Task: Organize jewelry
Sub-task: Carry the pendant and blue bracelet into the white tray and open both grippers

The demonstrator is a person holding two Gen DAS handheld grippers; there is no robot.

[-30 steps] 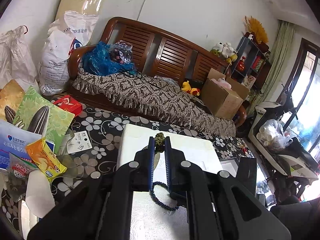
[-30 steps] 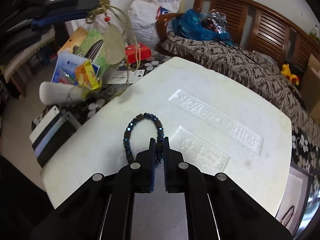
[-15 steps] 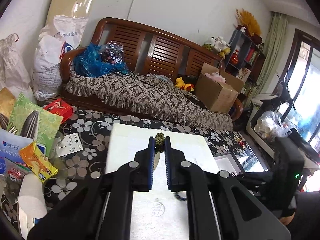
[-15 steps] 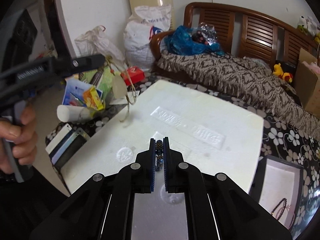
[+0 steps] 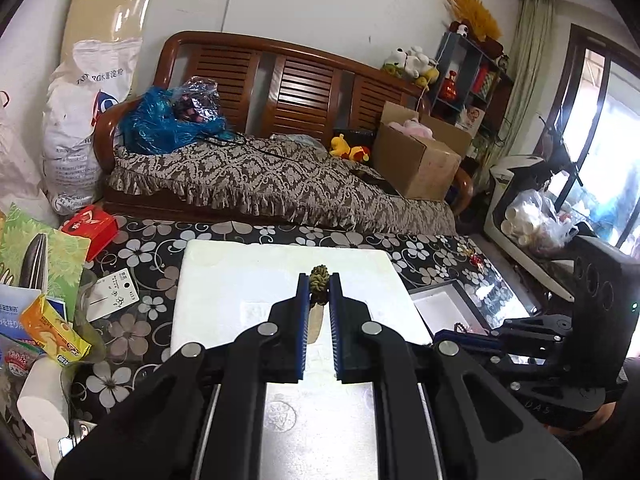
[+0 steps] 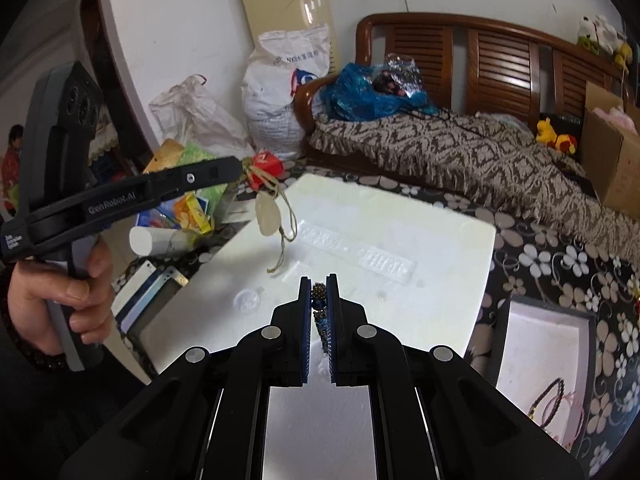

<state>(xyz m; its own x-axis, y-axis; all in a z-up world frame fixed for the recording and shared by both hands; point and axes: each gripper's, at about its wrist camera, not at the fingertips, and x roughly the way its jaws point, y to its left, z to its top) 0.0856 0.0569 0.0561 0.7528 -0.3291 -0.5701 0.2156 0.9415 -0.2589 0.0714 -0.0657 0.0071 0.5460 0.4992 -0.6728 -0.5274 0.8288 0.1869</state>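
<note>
My left gripper [image 5: 319, 280] is shut on the olive knotted cord [image 5: 319, 277] of a pendant necklace. In the right wrist view that gripper [image 6: 240, 169] holds it above the white foam board [image 6: 420, 232], with the pale stone pendant [image 6: 269, 216] and cord tails hanging down. My right gripper [image 6: 319, 289] is shut on a dark blue beaded bracelet [image 6: 320, 312], lifted above the board. A black-rimmed jewelry box [image 6: 536, 344] with a white lining lies to the right and holds a dark bead bracelet [image 6: 550, 402].
The board rests on a black floral tablecloth [image 6: 560, 256]. Snack packets [image 5: 52, 328], a red box [image 5: 90, 224] and a paper roll [image 5: 40, 396] crowd the left side. A wooden sofa [image 5: 280, 92] with a patterned cover and a cardboard box [image 5: 416, 160] stands behind.
My right gripper lifted the blue bracelet off the board and drew back to the right. My left gripper, with the pendant necklace, moved over the board.
</note>
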